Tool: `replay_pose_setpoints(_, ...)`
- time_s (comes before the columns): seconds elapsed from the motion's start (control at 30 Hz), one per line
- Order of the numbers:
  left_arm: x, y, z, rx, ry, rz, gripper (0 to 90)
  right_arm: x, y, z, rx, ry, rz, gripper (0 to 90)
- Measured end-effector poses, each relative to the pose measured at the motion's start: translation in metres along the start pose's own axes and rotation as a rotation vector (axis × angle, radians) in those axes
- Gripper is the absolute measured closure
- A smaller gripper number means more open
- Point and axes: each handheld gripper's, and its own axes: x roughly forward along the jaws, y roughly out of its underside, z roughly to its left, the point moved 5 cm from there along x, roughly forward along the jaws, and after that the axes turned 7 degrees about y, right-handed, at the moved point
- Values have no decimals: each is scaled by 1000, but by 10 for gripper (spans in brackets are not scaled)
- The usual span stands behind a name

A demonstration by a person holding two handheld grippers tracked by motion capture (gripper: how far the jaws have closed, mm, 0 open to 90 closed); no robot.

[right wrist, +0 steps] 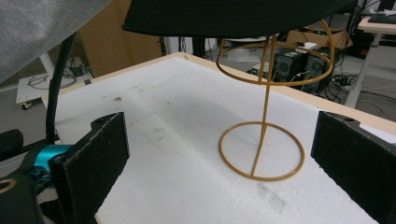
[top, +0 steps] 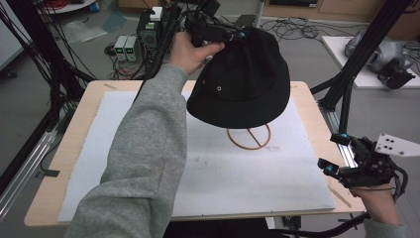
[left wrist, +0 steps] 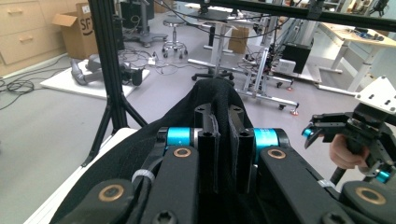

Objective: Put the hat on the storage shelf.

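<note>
Black bucket hat (top: 242, 79) pinched by left tongs (top: 233, 34); right tongs (top: 334, 153) gape empty.

Dim, even indoor light, no glare.
The black hat (top: 242, 79) loses detail; the pictures are slightly soft.

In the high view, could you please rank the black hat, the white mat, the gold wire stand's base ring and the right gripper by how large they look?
1. white mat
2. black hat
3. right gripper, which sits nearer the camera, so this rank is unsure
4. base ring, partly hidden by the hat
</note>
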Motion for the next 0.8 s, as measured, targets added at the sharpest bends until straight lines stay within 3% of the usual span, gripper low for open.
replay_pose_setpoints(0.17,14,4,12,-3,7,-1,847,-6,4,0,11,15,9,34)
replay_pose_setpoints(0.33,28,13,22,-8,1,30,846,-13,6,-2,20,31,6,34)
replay_pose_setpoints(0.57,50,22,26,-4,23,46,844,-18,10,-2,25,46,11,34)
replay_pose_setpoints(0.8,69,35,36,-28,31,66,845,-23,11,-2,28,59,15,34)
